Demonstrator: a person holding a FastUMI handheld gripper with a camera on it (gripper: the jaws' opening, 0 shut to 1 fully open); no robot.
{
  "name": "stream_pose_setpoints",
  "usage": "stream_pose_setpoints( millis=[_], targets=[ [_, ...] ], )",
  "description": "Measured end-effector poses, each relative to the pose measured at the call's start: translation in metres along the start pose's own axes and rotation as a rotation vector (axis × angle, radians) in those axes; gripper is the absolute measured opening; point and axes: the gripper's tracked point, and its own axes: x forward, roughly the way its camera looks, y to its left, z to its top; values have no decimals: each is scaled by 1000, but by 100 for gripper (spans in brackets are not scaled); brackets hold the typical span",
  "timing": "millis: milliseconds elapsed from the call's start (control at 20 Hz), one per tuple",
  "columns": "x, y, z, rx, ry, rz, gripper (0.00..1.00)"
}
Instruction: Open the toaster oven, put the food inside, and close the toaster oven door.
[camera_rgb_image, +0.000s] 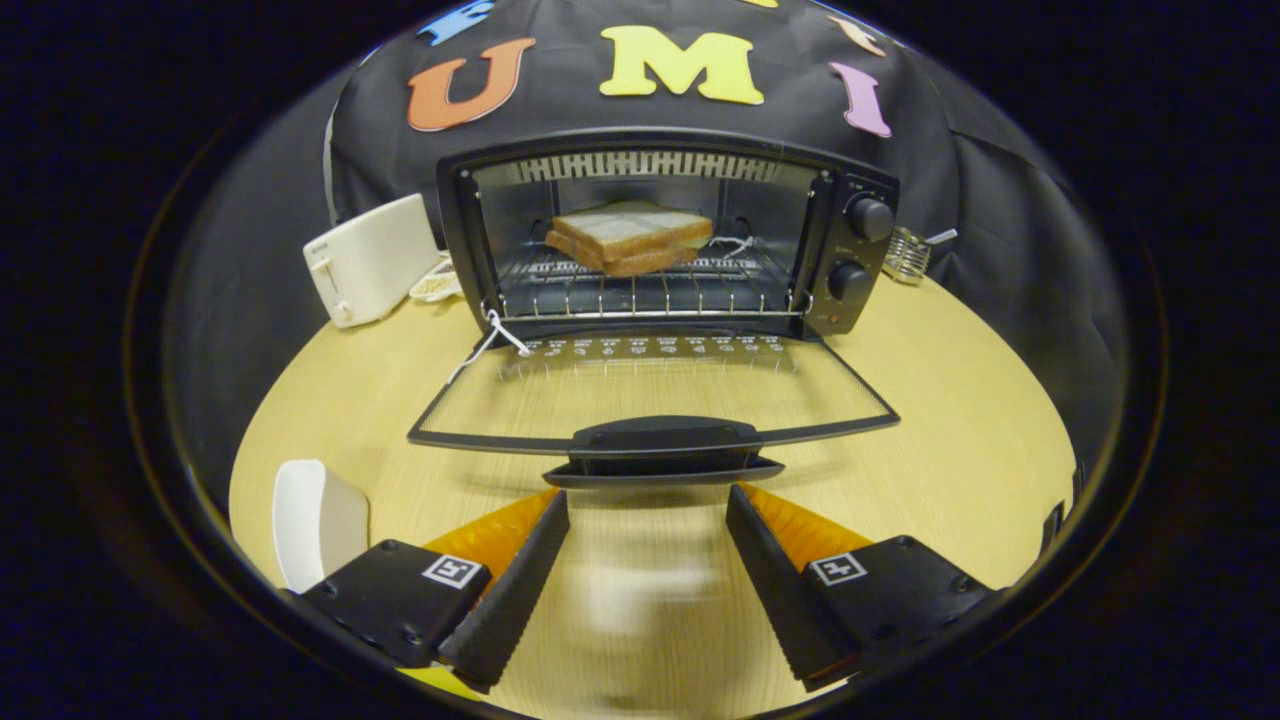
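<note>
Jaws (648, 500) spread, empty, just short of oven door handle (662, 440).

The tabletop (640, 600) between the gripper's (648, 500) spread fingers is showing as a pale blur. The white plate (315, 520) is lying partly hidden behind the left finger. The small dish (437, 284) is sitting half concealed behind the toaster oven (660, 235).

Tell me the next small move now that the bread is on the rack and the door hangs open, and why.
Probably ease the gripper forward and under the door handle, then lift to swing the door shut. The bread slices already lie on the rack inside the toaster oven, the door lies flat on the table, and the open fingers hold nothing just short of the handle.
</note>
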Motion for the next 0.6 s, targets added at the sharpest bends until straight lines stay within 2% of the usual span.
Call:
stream_pose_setpoints(
  millis=[600],
  targets=[
    [-28, 6, 91, -2, -201, 17, 100]
  ],
)
